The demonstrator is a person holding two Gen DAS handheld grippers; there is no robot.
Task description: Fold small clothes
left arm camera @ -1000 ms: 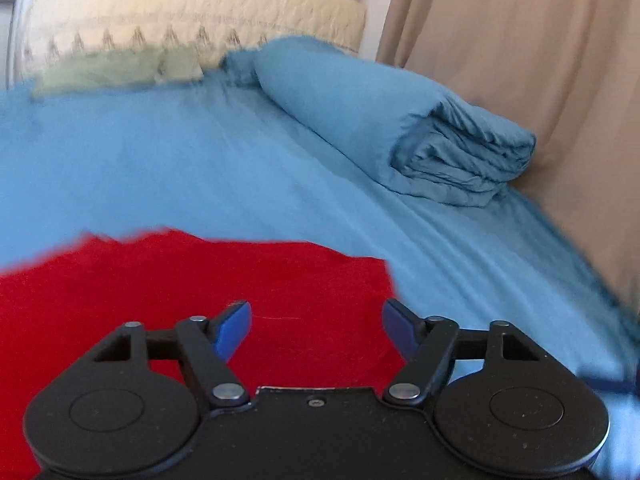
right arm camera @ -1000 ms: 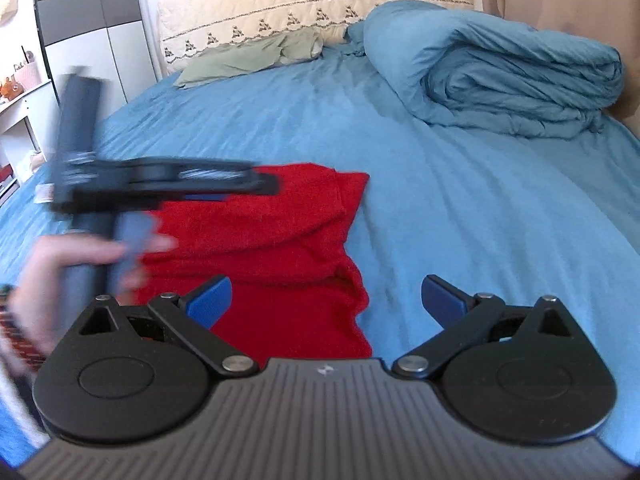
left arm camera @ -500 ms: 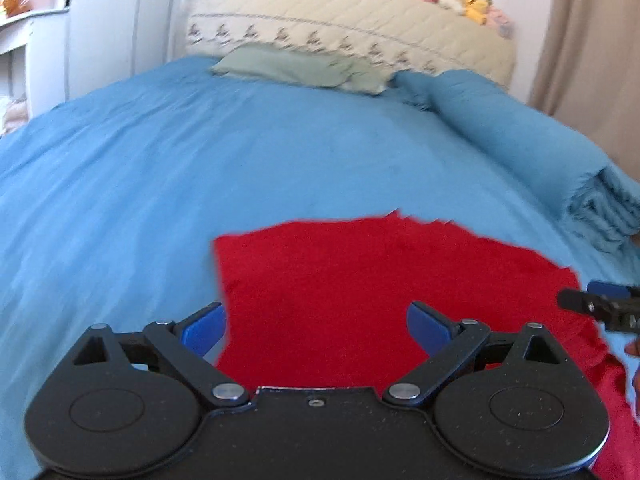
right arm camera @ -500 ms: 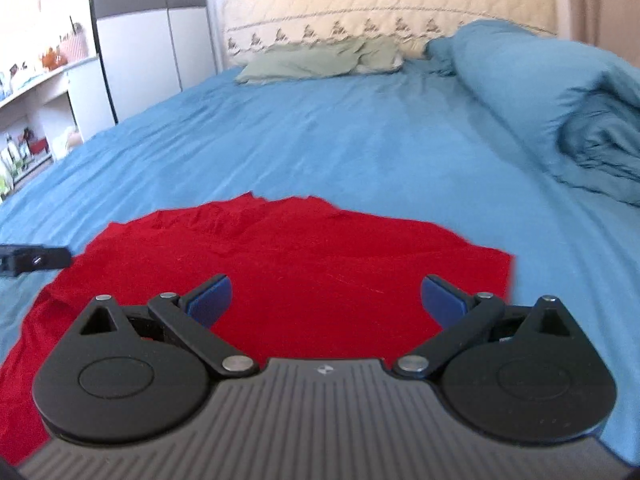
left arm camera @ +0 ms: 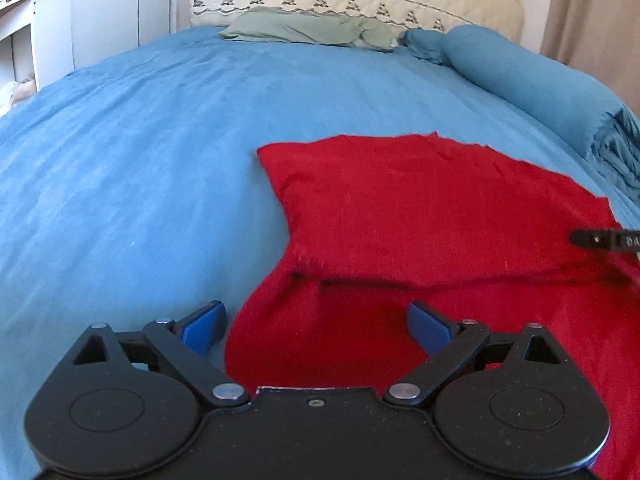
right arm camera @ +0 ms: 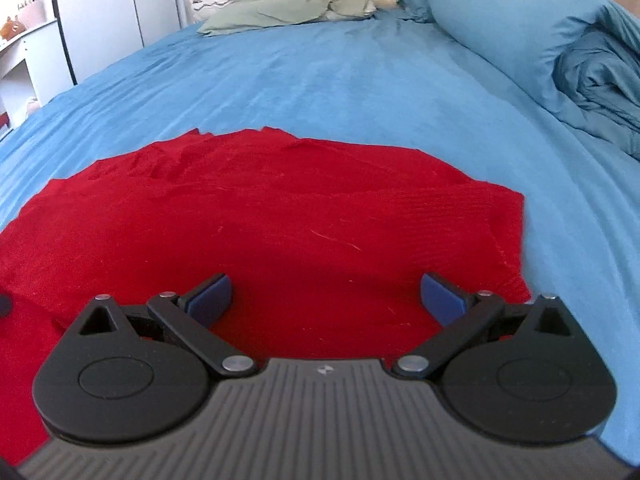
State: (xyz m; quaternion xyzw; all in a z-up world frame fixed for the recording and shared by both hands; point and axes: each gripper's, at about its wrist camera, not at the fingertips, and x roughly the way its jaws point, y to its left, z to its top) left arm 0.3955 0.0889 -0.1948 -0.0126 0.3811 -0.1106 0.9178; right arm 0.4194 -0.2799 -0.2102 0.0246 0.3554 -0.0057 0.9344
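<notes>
Red garment (left arm camera: 420,208) spread on the blue bedsheet (left arm camera: 140,140).
I see left gripper (left arm camera: 316,326) and right gripper (right arm camera: 326,298) both wide, empty.

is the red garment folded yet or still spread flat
Partly folded. In the left wrist view one layer of the red garment lies doubled over another, its edge casting a shadow line across the lower layer. It lies on the blue bedsheet.
</notes>
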